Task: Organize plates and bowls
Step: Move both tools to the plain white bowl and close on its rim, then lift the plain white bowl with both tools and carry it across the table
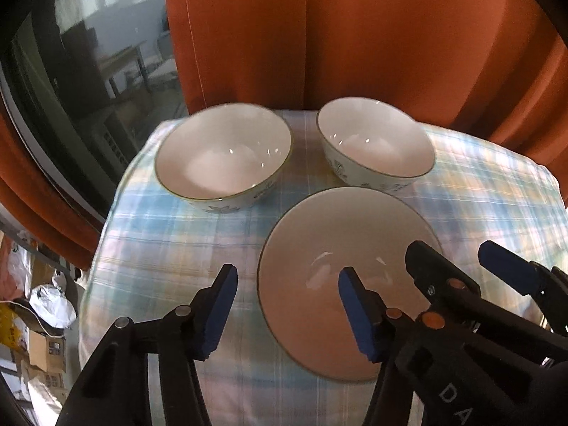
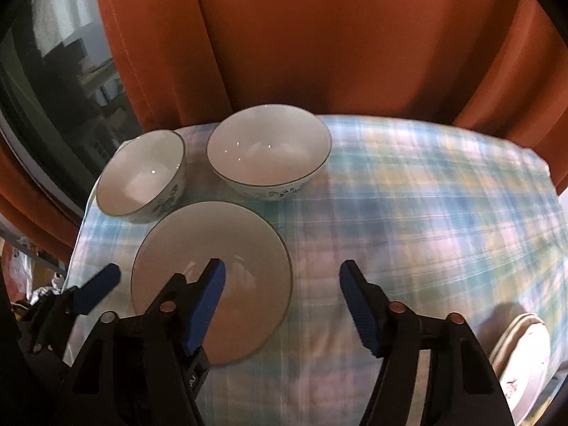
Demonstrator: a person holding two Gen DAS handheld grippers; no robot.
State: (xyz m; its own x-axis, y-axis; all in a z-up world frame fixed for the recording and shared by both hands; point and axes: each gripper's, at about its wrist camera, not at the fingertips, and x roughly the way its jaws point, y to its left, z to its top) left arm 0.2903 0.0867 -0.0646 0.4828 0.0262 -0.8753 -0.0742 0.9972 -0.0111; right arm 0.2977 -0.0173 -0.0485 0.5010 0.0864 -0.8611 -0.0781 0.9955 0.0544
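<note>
Orange curtains [image 1: 372, 42] hung behind everything I could see, with a dark window pane [image 1: 88, 71] off to the left. Below them lay the plaid tablecloth [image 2: 426, 195], pale blue, yellow and pink, spread over the table.

On that cloth I had one white plate [image 1: 301, 248] nearest to me and two white bowls behind it. From the left wrist camera, the left bowl [image 1: 223, 156] and the right bowl [image 1: 376, 145] stood side by side at the far edge, apart from each other (both empty, both with a blue pattern on the outside). The right bowl's near wall sat just beside the plate's far rim; I could not tell whether they touched. At the lower right edge of the right wrist view, another plate [image 2: 522, 355] with a faint red pattern showed only in part.

My left gripper [image 1: 287, 312] hung over the plate's left side: its right finger was over the plate's middle, its left finger out over bare cloth. Its jaws stood partly apart and gripped nothing. My right gripper [image 2: 282, 301] straddled the plate's right rim, left finger over the plate, right finger over the cloth. It too was partly spread with nothing between the pads.
</note>
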